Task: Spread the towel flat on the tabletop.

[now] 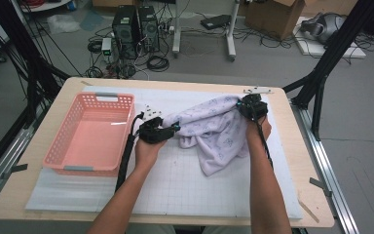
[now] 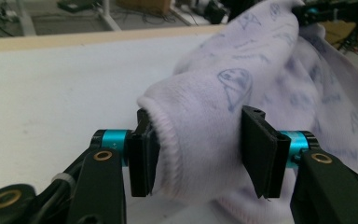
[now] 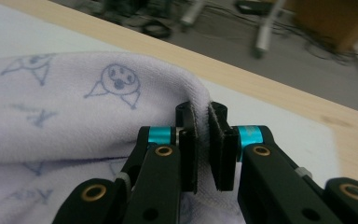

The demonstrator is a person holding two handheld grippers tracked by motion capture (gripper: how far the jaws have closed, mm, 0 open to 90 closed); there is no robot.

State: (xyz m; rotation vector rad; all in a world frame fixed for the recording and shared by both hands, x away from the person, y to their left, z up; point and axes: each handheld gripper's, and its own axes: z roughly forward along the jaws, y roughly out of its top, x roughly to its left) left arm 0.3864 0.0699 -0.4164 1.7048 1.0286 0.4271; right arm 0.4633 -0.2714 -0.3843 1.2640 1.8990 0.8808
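A pale lilac garment (image 1: 214, 129) printed with small blue drawings lies bunched on the white grid mat (image 1: 185, 185). My left gripper (image 1: 173, 129) is at its left end. In the left gripper view a ribbed cuff (image 2: 200, 116) sits between the jaws of the left gripper (image 2: 193, 154), which stand apart and do not squeeze it. My right gripper (image 1: 246, 105) is at the garment's far right corner. In the right gripper view the right gripper (image 3: 203, 140) is shut on a folded edge of the cloth (image 3: 74, 116), lifting it slightly.
A pink plastic basket (image 1: 97, 97) stands empty on the left of the mat, close to my left hand. The wooden table edge (image 1: 175, 82) runs just beyond the garment. Black frame posts rise at both far corners.
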